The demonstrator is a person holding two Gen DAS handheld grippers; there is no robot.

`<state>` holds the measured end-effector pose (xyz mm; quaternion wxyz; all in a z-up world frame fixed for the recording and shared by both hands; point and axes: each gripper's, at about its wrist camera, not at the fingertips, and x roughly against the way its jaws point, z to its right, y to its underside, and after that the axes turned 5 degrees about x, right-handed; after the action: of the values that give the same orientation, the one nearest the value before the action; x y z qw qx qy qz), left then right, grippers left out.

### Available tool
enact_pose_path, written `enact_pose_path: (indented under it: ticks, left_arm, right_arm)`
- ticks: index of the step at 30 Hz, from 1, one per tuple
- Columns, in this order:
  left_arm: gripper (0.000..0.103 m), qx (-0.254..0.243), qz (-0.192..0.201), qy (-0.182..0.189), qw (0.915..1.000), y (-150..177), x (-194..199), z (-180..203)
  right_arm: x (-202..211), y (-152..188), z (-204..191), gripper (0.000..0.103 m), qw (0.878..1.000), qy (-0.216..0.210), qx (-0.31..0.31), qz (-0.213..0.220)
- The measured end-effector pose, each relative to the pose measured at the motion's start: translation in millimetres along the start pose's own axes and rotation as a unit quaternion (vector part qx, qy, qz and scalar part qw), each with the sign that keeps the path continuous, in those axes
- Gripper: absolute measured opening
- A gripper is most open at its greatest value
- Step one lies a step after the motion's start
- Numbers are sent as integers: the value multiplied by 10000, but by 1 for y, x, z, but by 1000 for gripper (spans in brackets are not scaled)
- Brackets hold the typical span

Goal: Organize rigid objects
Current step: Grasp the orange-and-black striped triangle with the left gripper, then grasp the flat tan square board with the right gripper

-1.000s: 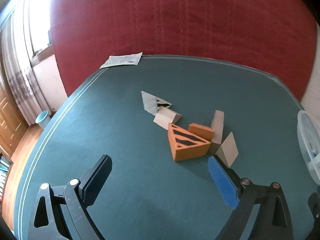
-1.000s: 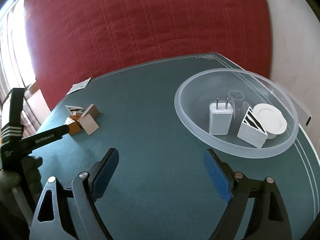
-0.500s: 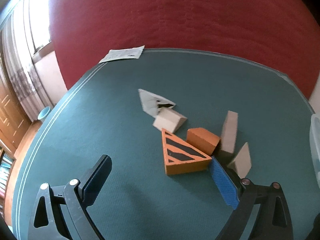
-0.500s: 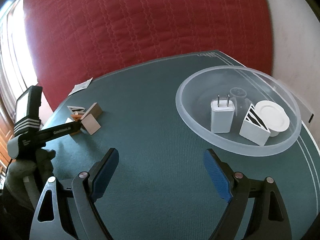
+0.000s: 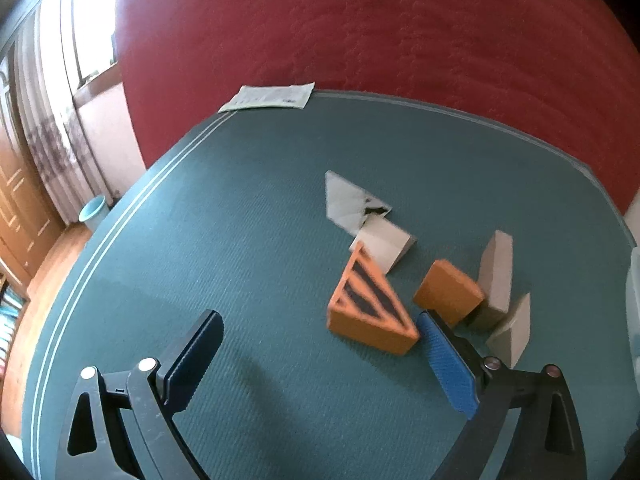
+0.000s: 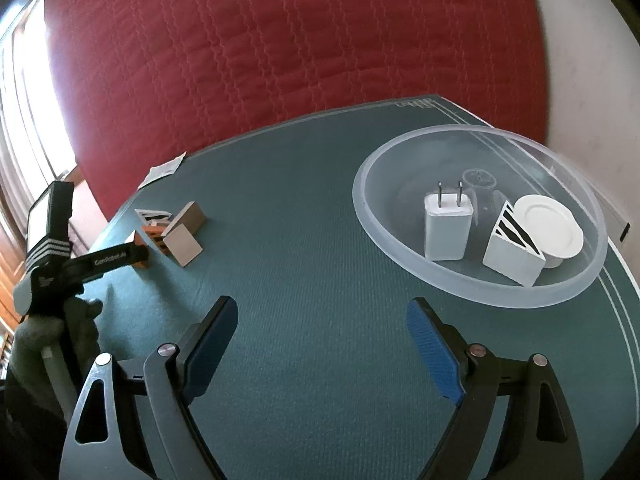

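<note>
The left gripper (image 5: 320, 344) is held wide open and empty, its blue finger just beside the striped orange wedge (image 5: 370, 312), seemingly lined up for a grasp. The right gripper (image 6: 322, 344) is likewise spread and empty over the table (image 6: 320, 240). A charger (image 6: 447, 226), striped white wedge (image 6: 514, 250) and white lid (image 6: 548, 230) are contained in the clear bowl (image 6: 440, 276); remaining blocks (image 5: 496, 272) are left clustered outside

White lettering "GenRobot.AI" runs along one arm of the left hand-held gripper (image 6: 116, 258), seen from the right wrist view. Print on the paper slip (image 5: 269, 97) at the bench's far edge: illegible.
</note>
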<state>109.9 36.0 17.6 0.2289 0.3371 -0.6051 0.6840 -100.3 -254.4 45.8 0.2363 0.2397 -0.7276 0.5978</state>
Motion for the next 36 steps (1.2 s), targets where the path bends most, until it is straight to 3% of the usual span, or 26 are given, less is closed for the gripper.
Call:
enact_pose_path:
  ticks: [4, 6, 7, 12, 14, 19, 28, 36]
  left_arm:
    - [98, -9, 46, 11, 10000, -3, -2, 4]
    - [85, 47, -34, 63, 10000, -3, -6, 2]
    - [73, 107, -176, 156, 9997, -3, -10, -1]
    - [48, 216, -29, 364, 9991, 0, -3, -9]
    - [33, 200, -10, 515, 9985, 2, 0, -9]
    - [32, 267, 91, 666, 9974, 8, 9, -13]
    - [32, 296, 252, 866, 9955, 7, 17, -12]
    - [32, 420, 180, 768, 9960, 6, 13, -17]
  right_arm:
    - [-1, 1, 2, 87, 10000, 3, -62, -36]
    - [0, 2, 2, 87, 10000, 15, -66, -34]
    - [-1, 2, 2, 87, 10000, 20, -66, -38]
    - [-5, 1, 2, 87, 9999, 69, -82, -121]
    - [-6, 0, 2, 87, 9998, 88, -72, -157]
    - [-14, -2, -8, 87, 9994, 35, 159, -320]
    - [-44, -29, -64, 87, 9937, -599, 807, -496]
    - [-93, -52, -109, 85, 9873, -841, 1122, -743]
